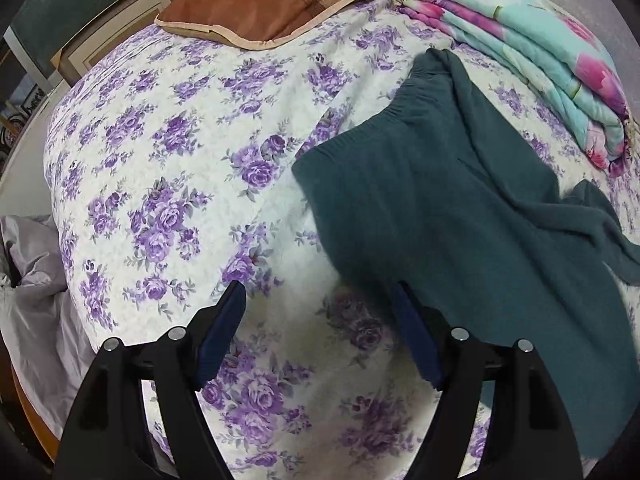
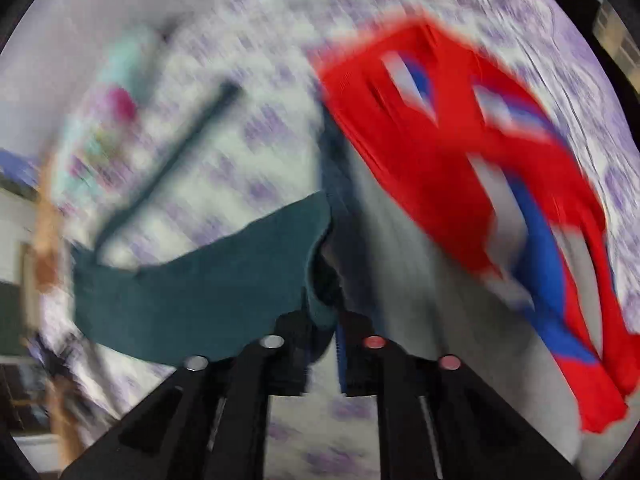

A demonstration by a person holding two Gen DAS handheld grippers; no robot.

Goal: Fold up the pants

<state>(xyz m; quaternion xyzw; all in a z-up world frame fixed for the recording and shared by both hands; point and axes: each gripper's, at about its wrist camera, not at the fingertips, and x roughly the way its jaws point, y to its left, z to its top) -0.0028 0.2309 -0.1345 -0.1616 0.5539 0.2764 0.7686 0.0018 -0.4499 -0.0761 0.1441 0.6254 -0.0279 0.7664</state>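
So the left gripper (image 1: 320, 300) hangs with fingers spread wide over the floral bedspread (image 1: 168, 168), nothing between them. The teal pants (image 1: 460, 200) lie on that bedspread just right of it; the right gripper (image 2: 324, 320) is clamped on their edge. Farther up the bedspread: folded quilt (image 1: 520, 40), brown pillow (image 1: 244, 8). A blurry red garment (image 2: 460, 160) is there too.

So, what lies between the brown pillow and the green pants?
Only bare floral bedsheet shows between the brown pillow and the green pants, in the left wrist view.
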